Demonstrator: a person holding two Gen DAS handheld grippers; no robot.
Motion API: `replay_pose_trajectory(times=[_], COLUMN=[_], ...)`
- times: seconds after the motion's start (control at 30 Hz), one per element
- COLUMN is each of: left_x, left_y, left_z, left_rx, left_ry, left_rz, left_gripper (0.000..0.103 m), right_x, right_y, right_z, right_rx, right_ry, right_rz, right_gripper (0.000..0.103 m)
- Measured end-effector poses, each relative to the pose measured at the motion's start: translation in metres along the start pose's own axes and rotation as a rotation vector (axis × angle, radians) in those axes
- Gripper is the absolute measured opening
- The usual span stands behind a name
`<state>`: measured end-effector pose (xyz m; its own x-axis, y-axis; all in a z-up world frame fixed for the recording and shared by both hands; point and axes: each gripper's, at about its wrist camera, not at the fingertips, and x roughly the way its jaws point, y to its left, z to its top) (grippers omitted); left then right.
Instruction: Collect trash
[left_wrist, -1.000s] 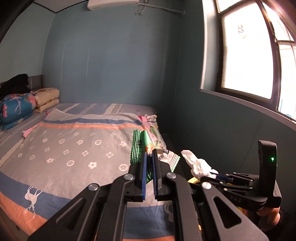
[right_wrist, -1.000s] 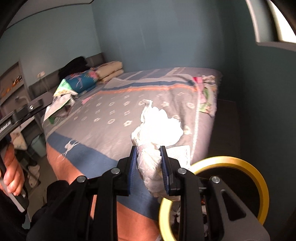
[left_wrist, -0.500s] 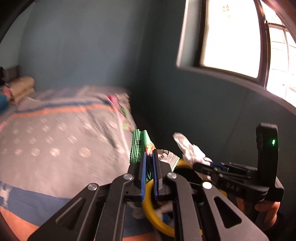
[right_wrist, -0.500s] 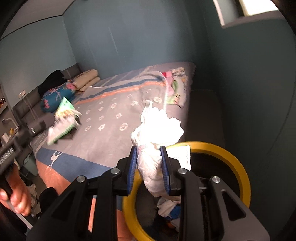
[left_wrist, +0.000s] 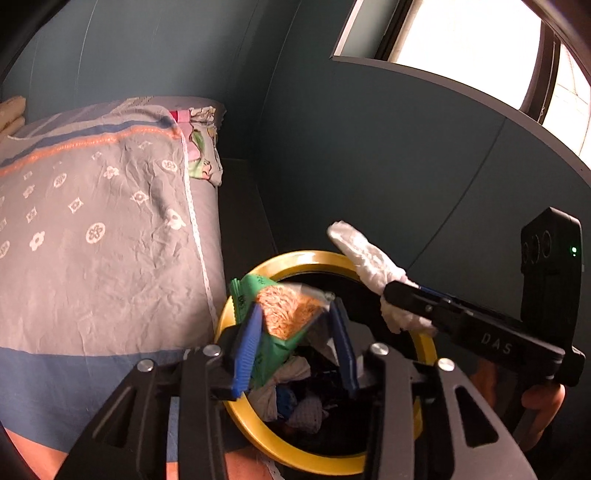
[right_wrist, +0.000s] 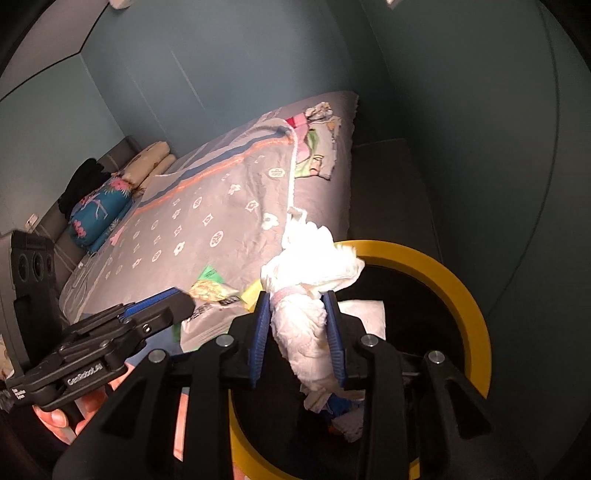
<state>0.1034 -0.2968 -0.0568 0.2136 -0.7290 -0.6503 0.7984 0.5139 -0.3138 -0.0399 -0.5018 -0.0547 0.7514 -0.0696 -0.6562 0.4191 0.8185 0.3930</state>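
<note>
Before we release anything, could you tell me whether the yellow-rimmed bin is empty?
Not empty: crumpled wrappers and tissues lie inside the yellow-rimmed bin, seen in both views.

Two grippers: left gripper (left_wrist: 295, 332), right gripper (right_wrist: 297, 332). One yellow-rimmed bin (left_wrist: 428, 347), one green snack wrapper (left_wrist: 284, 314), one white crumpled tissue (right_wrist: 310, 280), one bed (right_wrist: 221, 206), one window (left_wrist: 480, 48), several scraps inside the bin
</note>
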Motion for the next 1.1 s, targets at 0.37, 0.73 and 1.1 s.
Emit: replay_pose_trajectory(times=[0.37,0.73,1.1], left_x=[-0.019,-0.099,-0.214], left_y=[0.016,0.081,0.147], left_z=[-0.001,-0.027,-0.075], left_rx=[-0.056,-0.150,-0.243], left_ry=[-0.015,-0.130,-0.337], left_rz=[-0.007,0.147,0.487], left_gripper=[0.058,0.058,0.083], right_x=[-0.012,0.015,0.036], right_y=[0.008,0.073,0.198], right_z=[0.005,0.015,-0.006], right_rx=[-0.007,-0.161,-0.349], right_ry=[-0.053,0.002,-0.026], right_rz=[-0.063,0.020,0.117], right_gripper=[0.047,0.048,0.081])
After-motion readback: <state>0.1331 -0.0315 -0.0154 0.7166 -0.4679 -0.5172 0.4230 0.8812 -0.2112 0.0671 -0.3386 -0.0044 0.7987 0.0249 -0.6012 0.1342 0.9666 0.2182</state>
